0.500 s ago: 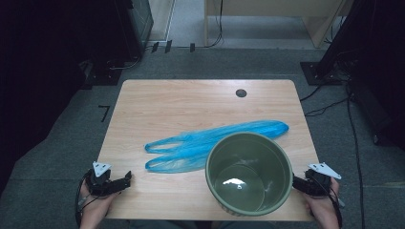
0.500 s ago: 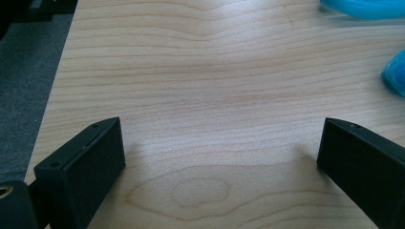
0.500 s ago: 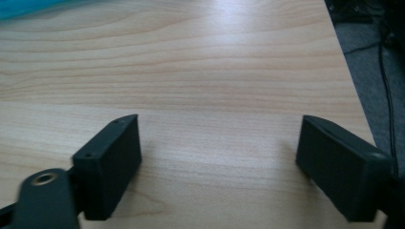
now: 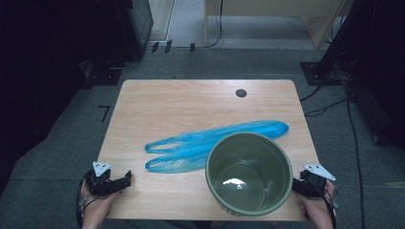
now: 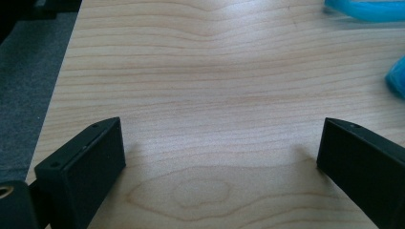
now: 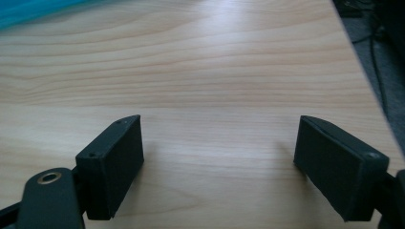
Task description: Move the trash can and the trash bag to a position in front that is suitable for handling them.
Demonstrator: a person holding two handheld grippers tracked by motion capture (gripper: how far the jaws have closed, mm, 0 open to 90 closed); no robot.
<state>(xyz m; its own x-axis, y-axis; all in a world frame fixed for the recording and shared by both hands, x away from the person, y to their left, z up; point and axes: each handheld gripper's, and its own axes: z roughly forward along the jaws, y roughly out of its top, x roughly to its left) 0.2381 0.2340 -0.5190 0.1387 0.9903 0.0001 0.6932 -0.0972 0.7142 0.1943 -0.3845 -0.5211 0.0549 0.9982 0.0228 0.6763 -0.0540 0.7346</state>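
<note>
The blue plastic bag (image 4: 215,143) lies flat across the middle of the worktop (image 4: 181,102), its long axis running from the near left, where its two handle loops sit, up to the far right, where its closed end tapers off. A green bucket (image 4: 249,174) stands upright at the near edge, right of centre, and hides part of the bag's near side behind its rim.

The left gripper (image 4: 125,179) rests at the near left corner with its fingers spread wide over bare wood; the handle loops lie just to its right and a little farther off, so this is judged the nearer hand for picking up the bag. In the left gripper view the bag's blue edge (image 5: 396,78) shows at the right.

The right gripper (image 4: 297,187) sits at the near right corner, beside the bucket, fingers likewise spread and holding nothing. The bucket stands between it and the bag's handles.
</note>
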